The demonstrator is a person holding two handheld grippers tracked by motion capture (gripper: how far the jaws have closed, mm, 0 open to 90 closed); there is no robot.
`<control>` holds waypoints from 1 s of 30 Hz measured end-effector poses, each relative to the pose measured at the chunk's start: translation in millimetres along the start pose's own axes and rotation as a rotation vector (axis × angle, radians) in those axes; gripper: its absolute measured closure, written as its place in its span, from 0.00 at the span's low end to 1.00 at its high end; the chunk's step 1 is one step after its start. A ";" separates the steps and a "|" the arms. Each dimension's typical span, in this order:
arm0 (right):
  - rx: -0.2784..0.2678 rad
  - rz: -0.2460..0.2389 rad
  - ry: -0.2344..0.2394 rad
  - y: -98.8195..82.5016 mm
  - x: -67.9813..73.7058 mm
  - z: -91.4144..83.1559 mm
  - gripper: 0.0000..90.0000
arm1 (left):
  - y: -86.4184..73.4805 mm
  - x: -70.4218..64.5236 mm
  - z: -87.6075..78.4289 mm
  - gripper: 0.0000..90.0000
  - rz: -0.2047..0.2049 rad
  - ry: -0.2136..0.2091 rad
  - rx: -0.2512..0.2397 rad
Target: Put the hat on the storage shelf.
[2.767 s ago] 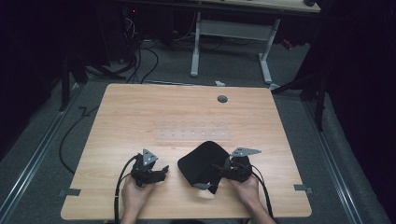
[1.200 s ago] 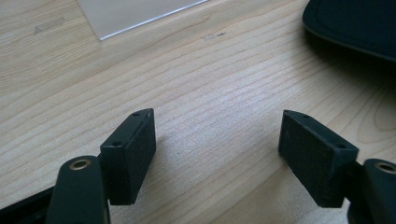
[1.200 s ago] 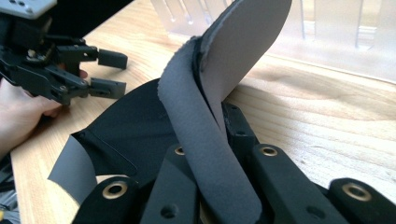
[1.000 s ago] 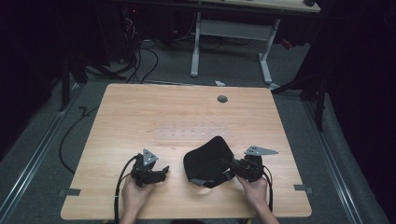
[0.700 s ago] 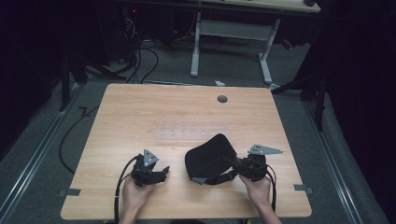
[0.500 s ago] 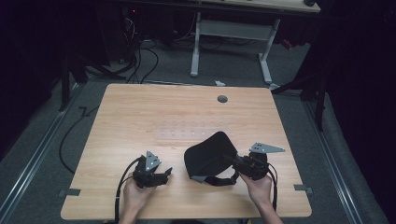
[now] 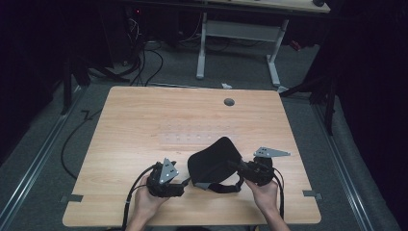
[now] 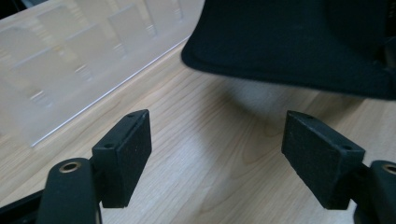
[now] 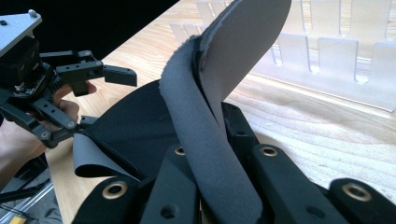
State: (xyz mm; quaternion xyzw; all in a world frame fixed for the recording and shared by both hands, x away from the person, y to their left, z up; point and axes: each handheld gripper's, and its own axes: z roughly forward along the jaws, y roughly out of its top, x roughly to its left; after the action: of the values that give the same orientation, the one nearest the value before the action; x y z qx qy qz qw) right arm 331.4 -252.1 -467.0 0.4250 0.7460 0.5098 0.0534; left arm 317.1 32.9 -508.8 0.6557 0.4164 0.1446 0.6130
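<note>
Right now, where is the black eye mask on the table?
In the high view the black eye mask sits near the table's front edge, between both tools, clamped by the right tool.

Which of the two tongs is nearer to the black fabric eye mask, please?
Right. The right tongs are shut on the black fabric eye mask, holding it up; the left tongs, jaws open, sit just beside its lower edge.

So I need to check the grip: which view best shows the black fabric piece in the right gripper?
The right gripper view: its jaws pinch the black fabric piece. The high view gives its whole outline; the left gripper view, one edge.
</note>
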 end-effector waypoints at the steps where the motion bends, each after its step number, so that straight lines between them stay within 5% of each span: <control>1: -0.002 -0.002 0.001 0.2 0.2 0.1 0.95 | 0.7 -2.8 0.2 0.27 0.001 -0.012 -0.002; 16: 0.010 0.009 0.006 2.7 2.5 0.6 0.95 | 8.0 -20.4 4.8 0.31 0.014 -0.076 -0.010; 30: 0.023 0.001 0.012 5.4 8.0 2.6 0.94 | 8.7 -25.8 3.3 0.34 0.058 -0.057 -0.002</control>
State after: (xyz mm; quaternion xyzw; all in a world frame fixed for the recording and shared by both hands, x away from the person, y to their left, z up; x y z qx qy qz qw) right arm 330.8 -244.1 -461.0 0.4228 0.7519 0.5038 0.0440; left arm 306.8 12.8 -493.2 0.6705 0.3797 0.1440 0.6209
